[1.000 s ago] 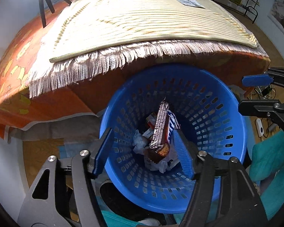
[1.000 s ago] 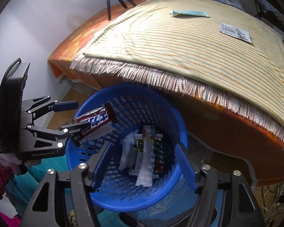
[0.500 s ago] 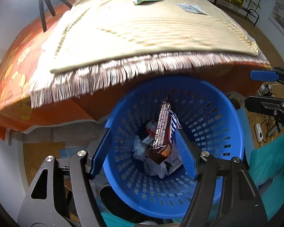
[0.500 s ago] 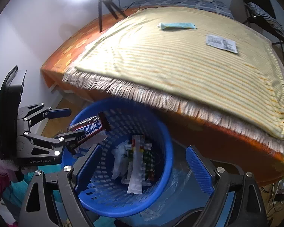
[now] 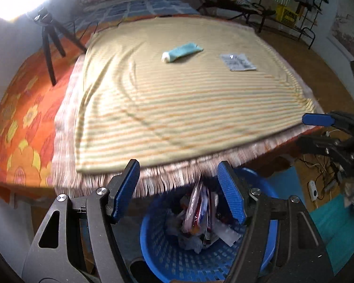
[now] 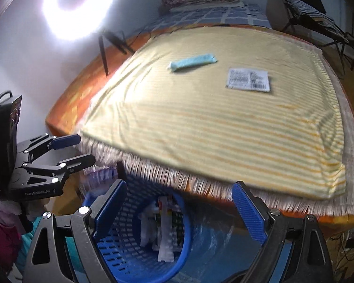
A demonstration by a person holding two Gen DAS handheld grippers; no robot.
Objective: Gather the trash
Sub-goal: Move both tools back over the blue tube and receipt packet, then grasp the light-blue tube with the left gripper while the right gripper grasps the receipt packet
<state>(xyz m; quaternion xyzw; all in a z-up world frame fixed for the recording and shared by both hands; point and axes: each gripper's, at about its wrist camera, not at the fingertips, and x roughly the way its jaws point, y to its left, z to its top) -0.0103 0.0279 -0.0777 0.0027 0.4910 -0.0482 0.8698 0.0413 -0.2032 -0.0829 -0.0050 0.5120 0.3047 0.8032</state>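
My left gripper (image 5: 179,188) is open above the blue mesh basket (image 5: 158,247). A blurred snack bar wrapper (image 5: 198,202) stands upright between and below its fingers, over the basket's litter, and neither pad touches it. From the right wrist view, the left gripper (image 6: 77,149) hangs at the left with that wrapper (image 6: 99,176) smeared just under it by the basket (image 6: 129,212) rim. My right gripper (image 6: 179,207) stands wide open and empty; it also shows at the right edge (image 5: 316,132). On the striped blanket (image 5: 177,108) lie a teal tube (image 5: 181,52) and a white printed sachet (image 5: 238,62).
The blanket's fringe overhangs the basket's far side. A black tripod (image 5: 49,42) stands on the orange flowered sheet (image 5: 23,141) under a bright ring light. Folded bedding lies at the bed's far end. Cables and a power strip (image 5: 313,188) lie on the floor at right.
Both grippers rose and tipped up, so the bed top fills the views and the basket sits low. The right jaws spread wider. The snack bar sank away from the left gripper toward the basket.
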